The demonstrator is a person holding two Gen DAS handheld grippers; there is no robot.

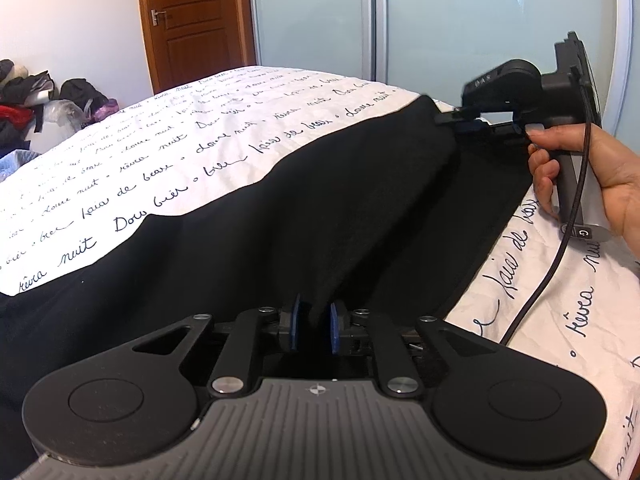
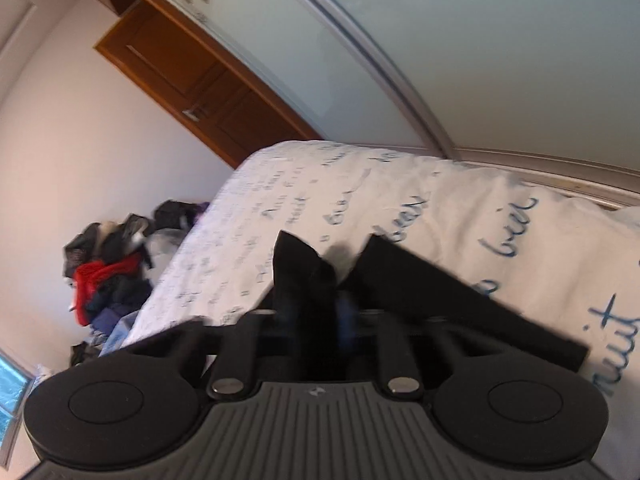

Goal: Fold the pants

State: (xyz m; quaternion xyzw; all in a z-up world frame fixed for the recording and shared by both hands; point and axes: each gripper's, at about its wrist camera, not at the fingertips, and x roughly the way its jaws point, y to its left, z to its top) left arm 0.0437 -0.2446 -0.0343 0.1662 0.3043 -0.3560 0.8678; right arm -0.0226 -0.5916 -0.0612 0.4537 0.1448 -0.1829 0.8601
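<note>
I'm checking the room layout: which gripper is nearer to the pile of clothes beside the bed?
Left. The left gripper grips the black pants at the end toward the clothes pile; the right gripper holds the pants' opposite end, farther from the pile.

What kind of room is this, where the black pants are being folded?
Most likely a bedroom. The pants lie on a bed whose white cover is printed with handwriting. Behind it stand a wooden door and frosted sliding wardrobe doors, and a pile of clothes sits by the wall.
</note>
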